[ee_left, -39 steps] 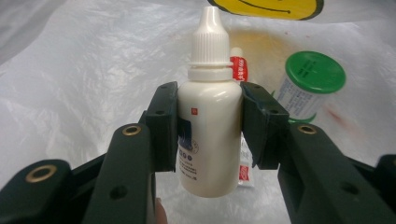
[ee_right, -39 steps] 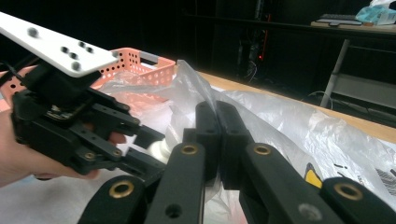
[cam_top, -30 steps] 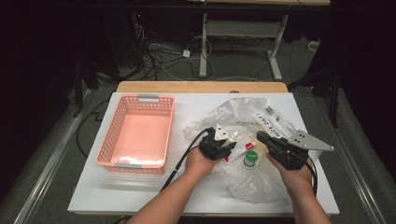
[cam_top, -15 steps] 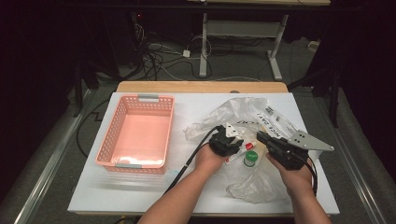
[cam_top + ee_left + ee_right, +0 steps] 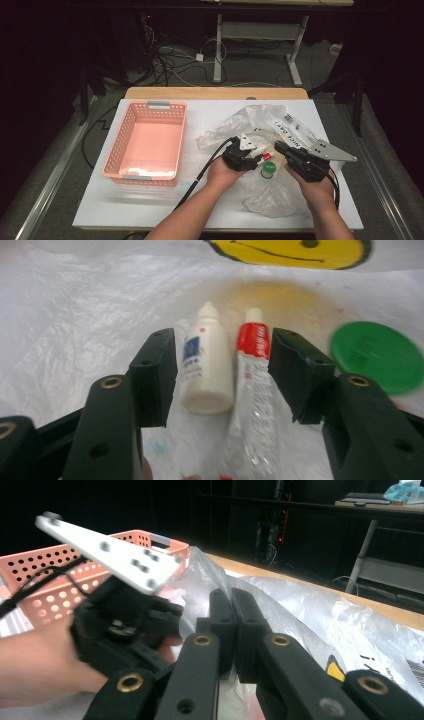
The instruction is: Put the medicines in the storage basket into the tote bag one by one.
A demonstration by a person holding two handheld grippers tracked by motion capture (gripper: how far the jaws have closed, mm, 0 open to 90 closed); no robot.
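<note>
The left gripper (image 5: 222, 365) has just been opening its jaws; they stand spread around two things lying side by side on the crinkled clear plastic bag (image 5: 280, 200): a small white plastic dropper bottle (image 5: 206, 365) and, touching its right side, a thin clear tube with a red cap (image 5: 252, 390). Neither pad presses on them. If the jaws close here, I'd expect both to be caught at once, or the tube to squirt out sideways. The right gripper (image 5: 231, 625), its jaws pressed together, pinches a fold of the bag just right of the bottle; if that film slips, the bag would sag over both items. A round green lid (image 5: 376, 356) lies further right of the bottle. The bottle's blue label is too blurred to read, as is the bag's print.
</note>
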